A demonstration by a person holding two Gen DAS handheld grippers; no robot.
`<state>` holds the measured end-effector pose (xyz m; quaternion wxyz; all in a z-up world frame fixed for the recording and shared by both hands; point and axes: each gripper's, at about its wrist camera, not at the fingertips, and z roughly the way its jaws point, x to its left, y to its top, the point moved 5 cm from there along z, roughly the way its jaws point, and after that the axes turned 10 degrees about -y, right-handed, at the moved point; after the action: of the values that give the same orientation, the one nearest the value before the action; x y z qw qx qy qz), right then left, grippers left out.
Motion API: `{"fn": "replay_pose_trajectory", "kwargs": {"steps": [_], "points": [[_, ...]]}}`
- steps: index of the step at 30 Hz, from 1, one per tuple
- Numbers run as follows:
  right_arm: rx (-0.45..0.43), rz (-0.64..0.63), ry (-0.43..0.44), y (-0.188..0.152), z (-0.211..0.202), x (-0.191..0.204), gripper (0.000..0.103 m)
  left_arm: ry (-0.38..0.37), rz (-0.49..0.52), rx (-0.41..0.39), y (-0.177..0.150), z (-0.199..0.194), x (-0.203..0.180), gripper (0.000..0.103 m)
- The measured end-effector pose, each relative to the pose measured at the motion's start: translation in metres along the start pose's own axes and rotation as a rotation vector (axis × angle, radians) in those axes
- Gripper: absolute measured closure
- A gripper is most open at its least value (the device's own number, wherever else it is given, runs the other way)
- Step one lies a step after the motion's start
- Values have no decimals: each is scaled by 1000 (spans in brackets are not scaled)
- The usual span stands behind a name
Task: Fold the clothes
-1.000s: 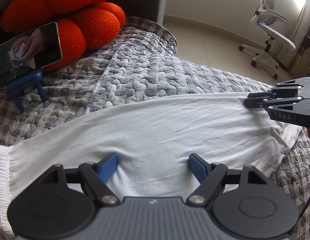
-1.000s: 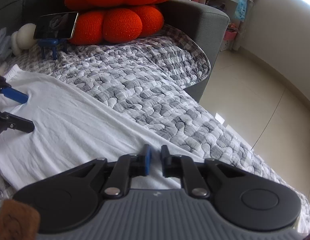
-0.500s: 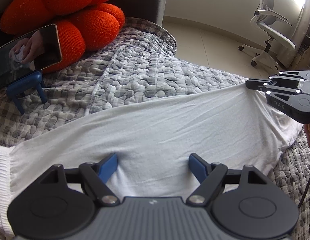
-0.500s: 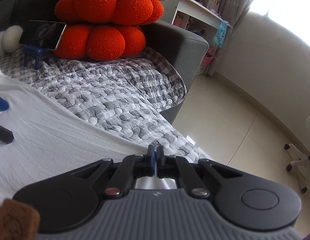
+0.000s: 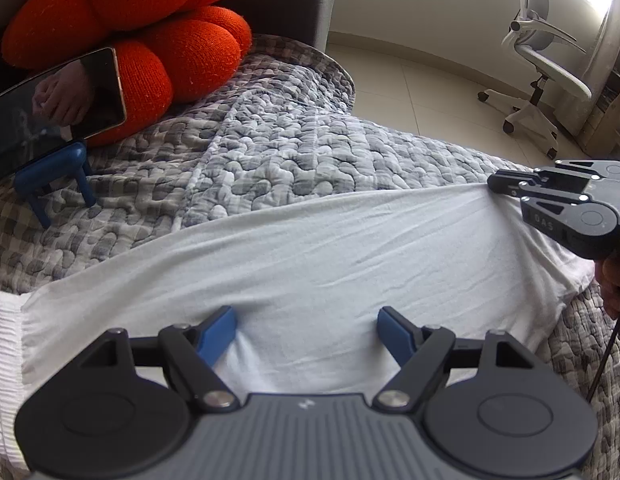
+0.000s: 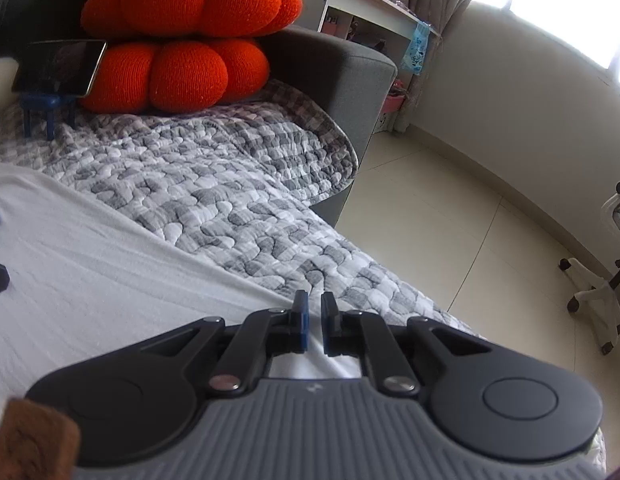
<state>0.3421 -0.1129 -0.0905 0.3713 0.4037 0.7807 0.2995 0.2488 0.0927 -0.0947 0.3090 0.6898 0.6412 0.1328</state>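
Observation:
A white garment (image 5: pixel 310 256) lies spread across the grey quilt (image 5: pixel 270 152), its ribbed hem (image 5: pixel 6 328) at the left. My left gripper (image 5: pixel 306 332) stands open over its near edge, both blue fingertips (image 5: pixel 218 330) resting on the cloth. My right gripper (image 5: pixel 496 184) is at the garment's far right edge, where the fabric rises slightly toward its tips. In the right wrist view the right gripper (image 6: pixel 314 308) has its jaws opening, with a narrow gap between the pads and white garment (image 6: pixel 90 264) showing in it.
An orange knitted cushion (image 5: pixel 142 32) and a phone (image 5: pixel 58 108) on a blue stand (image 5: pixel 54 180) sit at the back left. The grey sofa arm (image 6: pixel 342 80) ends the quilt. Beyond it are tiled floor (image 6: pixel 450 232) and a white office chair (image 5: pixel 546 60).
The right gripper's pads, tight together half a second ago, now stand slightly apart, and its view has tilted upward over the second. The left gripper has not moved.

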Motion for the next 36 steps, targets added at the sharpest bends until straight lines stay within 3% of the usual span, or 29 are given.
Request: {"fn": "replay_pose_trajectory", "kwargs": {"steps": [4, 9, 11, 14, 19, 23, 29, 32, 34, 36], "points": [[22, 48, -3, -1, -10, -18, 91, 0, 1, 0, 0, -1, 0, 24], [144, 117, -20, -27, -6, -42, 90, -4, -1, -2, -1, -2, 1, 24], [114, 140, -32, -37, -8, -46, 87, 2, 3, 3, -1, 0, 1, 24], [105, 184, -116, -32, -21, -59, 88, 8, 12, 5, -2, 0, 0, 24], [46, 279, -141, -24, -63, -90, 83, 1, 11, 1, -4, -4, 1, 24], [55, 395, -207, -40, -85, -132, 80, -20, 22, -1, -7, -7, -4, 24], [136, 560, -253, -83, -83, -182, 80, -48, 40, -5, -8, -8, -14, 24], [161, 522, -250, -88, -73, -180, 78, -55, 42, -6, -7, -6, -18, 24], [169, 456, -253, -87, -63, -174, 67, -48, 49, -4, -7, -4, -20, 24], [160, 395, -257, -85, -52, -172, 64, -43, 57, -2, -7, -3, -21, 24]]}}
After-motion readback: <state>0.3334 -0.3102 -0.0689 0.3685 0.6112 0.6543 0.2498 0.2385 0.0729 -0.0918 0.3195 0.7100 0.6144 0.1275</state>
